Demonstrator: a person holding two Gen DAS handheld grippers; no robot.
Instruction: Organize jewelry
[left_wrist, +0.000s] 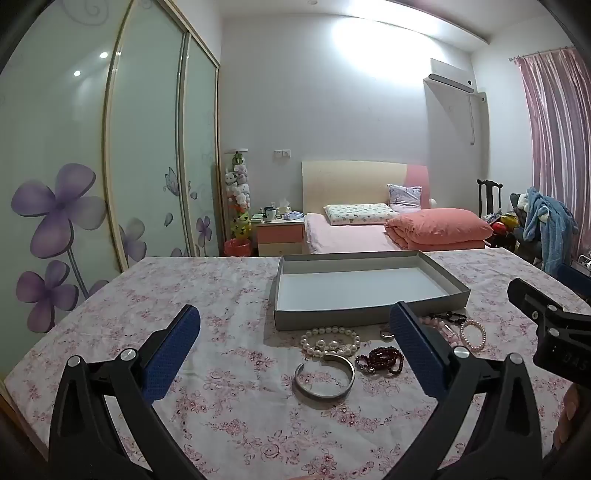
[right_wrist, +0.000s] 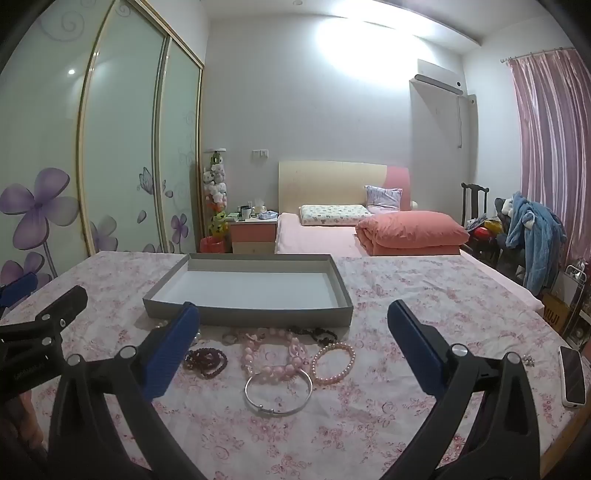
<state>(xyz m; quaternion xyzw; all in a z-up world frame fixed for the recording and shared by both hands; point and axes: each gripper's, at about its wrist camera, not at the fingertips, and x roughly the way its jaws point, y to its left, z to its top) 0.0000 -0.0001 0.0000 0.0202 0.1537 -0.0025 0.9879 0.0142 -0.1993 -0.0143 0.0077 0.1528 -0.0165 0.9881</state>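
A grey tray (left_wrist: 332, 319) (right_wrist: 207, 315) with a white floor stands on the floral cloth. In front of it lie a silver cuff (left_wrist: 325, 376), a white pearl bracelet (left_wrist: 330, 341), dark red beads (left_wrist: 382, 359) (right_wrist: 206, 361), a pink pearl bracelet (left_wrist: 472, 334) (right_wrist: 333, 363), a chunky pink bead necklace (right_wrist: 271, 350), a thin silver bangle (right_wrist: 278, 393) and dark beads (right_wrist: 317, 334). My left gripper (left_wrist: 295, 347) is open and empty above the cuff. My right gripper (right_wrist: 293, 347) is open and empty above the pink necklace.
A phone (right_wrist: 572, 374) lies at the table's right edge, with a small trinket (right_wrist: 528, 359) beside it. Beyond the table are a bed (left_wrist: 369, 232), a nightstand (left_wrist: 280, 236), wardrobe doors (left_wrist: 110, 166) and a chair with clothes (right_wrist: 532, 236).
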